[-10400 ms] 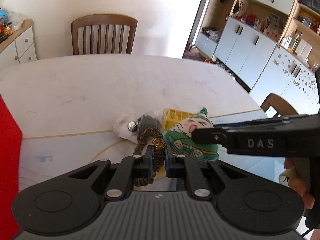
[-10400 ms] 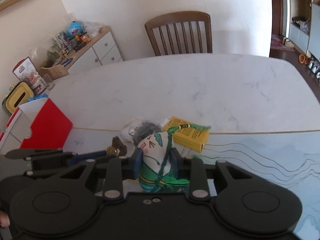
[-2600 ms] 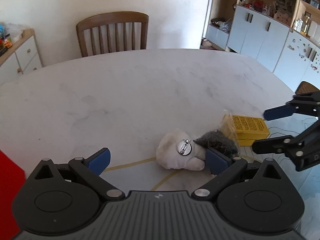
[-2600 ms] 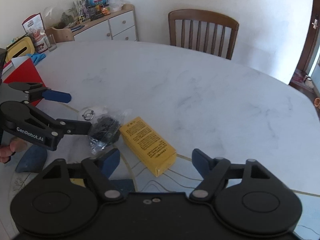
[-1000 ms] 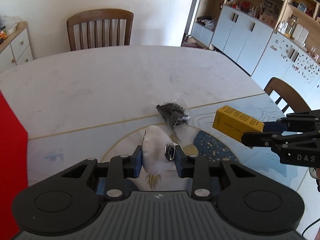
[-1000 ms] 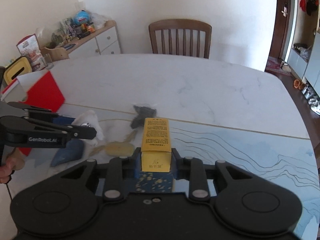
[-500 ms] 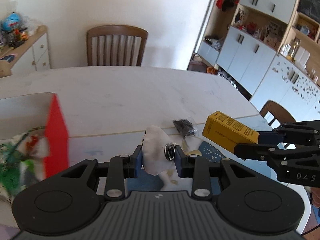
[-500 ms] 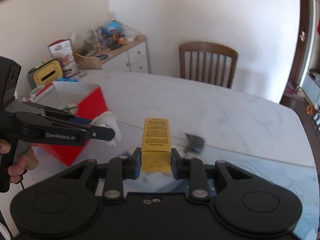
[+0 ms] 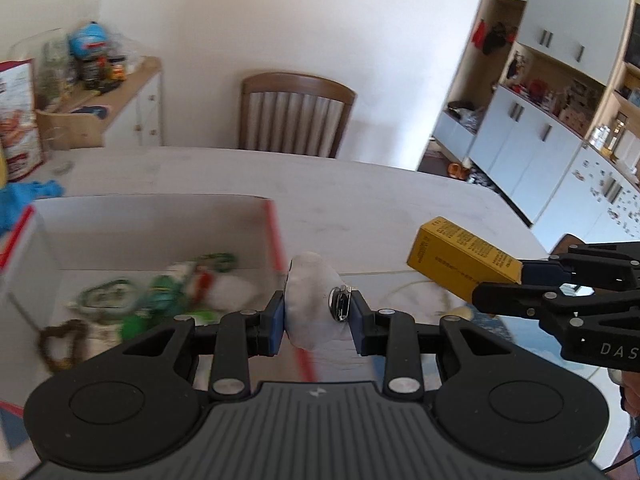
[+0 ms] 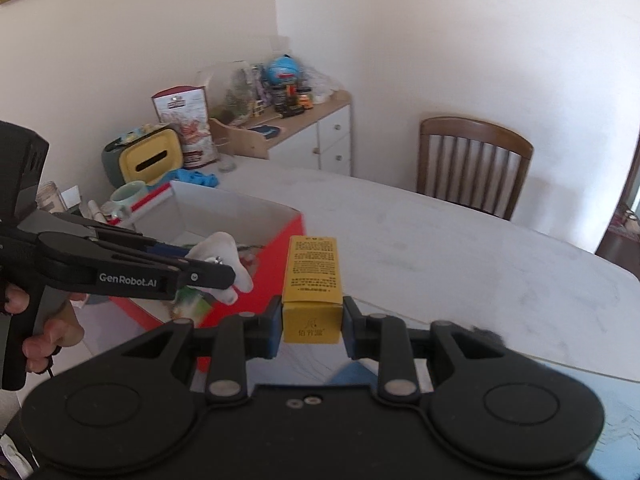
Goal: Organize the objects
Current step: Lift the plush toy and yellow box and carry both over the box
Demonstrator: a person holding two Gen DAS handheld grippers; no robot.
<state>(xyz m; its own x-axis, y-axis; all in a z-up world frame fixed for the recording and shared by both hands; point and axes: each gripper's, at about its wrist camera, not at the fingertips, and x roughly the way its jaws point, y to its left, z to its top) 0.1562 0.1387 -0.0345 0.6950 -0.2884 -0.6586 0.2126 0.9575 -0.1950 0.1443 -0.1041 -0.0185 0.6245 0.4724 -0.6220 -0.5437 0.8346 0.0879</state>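
My left gripper (image 9: 318,322) is shut on a white plush toy (image 9: 310,300) with a metal pin and holds it in the air over the right wall of the red box (image 9: 276,236). The toy also shows in the right wrist view (image 10: 224,254), above the box (image 10: 288,232). Inside the box lie a green doll (image 9: 160,296) and a brown bracelet (image 9: 56,340), both blurred. My right gripper (image 10: 310,326) is shut on a yellow carton (image 10: 314,276) and holds it in the air just right of the box; the carton also shows in the left wrist view (image 9: 460,256).
The white marble table (image 10: 460,248) has a wooden chair (image 10: 472,164) behind it. A small dark bag (image 10: 488,334) lies on the table to the right. A sideboard (image 10: 304,128) with clutter, a yellow tissue box (image 10: 148,160) and a mug (image 10: 128,196) stand left of the box.
Both grippers have swung left with their loads. The white toy now hangs over the box's right wall and the yellow carton is close beside the box.
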